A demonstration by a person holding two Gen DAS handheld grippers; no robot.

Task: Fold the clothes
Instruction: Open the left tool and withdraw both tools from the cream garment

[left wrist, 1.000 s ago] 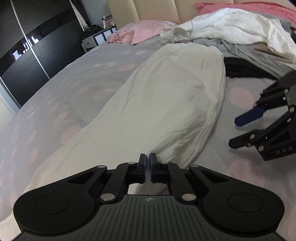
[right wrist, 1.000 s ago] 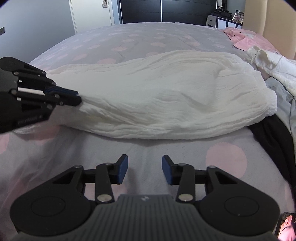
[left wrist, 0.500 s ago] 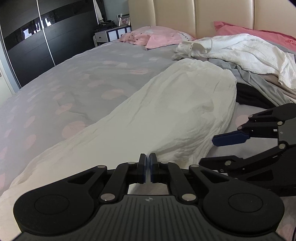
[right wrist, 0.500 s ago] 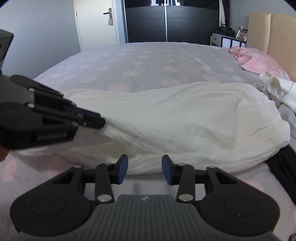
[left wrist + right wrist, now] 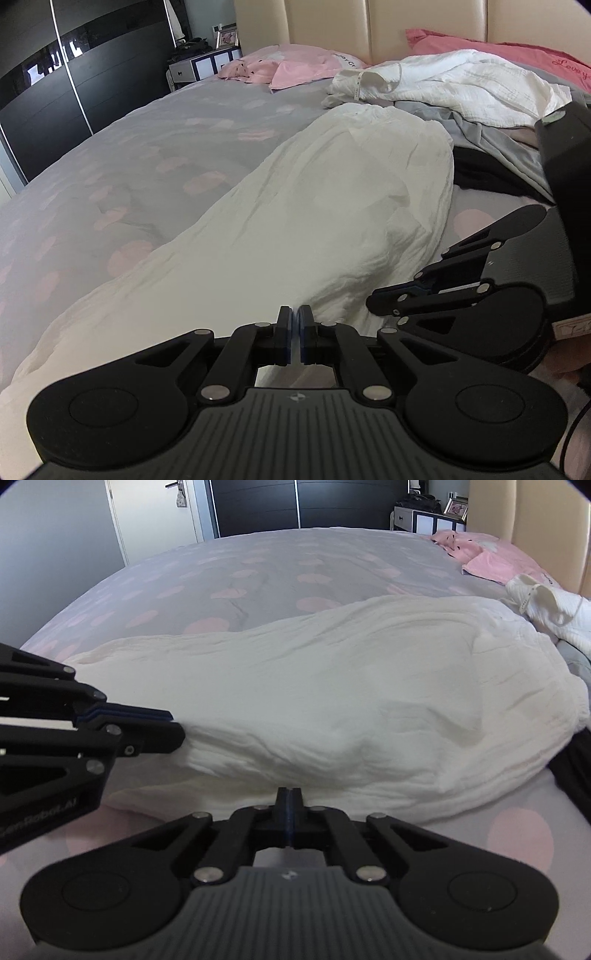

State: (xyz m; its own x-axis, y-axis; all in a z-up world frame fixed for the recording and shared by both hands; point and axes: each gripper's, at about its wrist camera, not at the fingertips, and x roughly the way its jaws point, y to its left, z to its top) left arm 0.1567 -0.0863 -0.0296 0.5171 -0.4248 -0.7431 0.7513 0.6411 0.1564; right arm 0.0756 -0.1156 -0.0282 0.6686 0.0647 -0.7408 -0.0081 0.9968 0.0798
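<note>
left gripper (image 5: 295, 334) – black linkage arms, silver screws, blue pads, ribbed grey body; right gripper (image 5: 289, 812) – same.

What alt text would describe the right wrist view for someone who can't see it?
The right gripper, jaws shut, pinches the near edge of a long white garment spread across a grey bed with pink dots. The left gripper, also shut, grips the same edge further left. Pink clothes lie by the headboard.

garment: long white crinkled cotton garment (image 5: 332, 709), lying flat lengthwise on bed
state: folded over, wrinkled, puffed in middle
near edge: pinched at two points
pile: unfolded white, grey, black clothes (image 5: 480, 110) beside it
</note>
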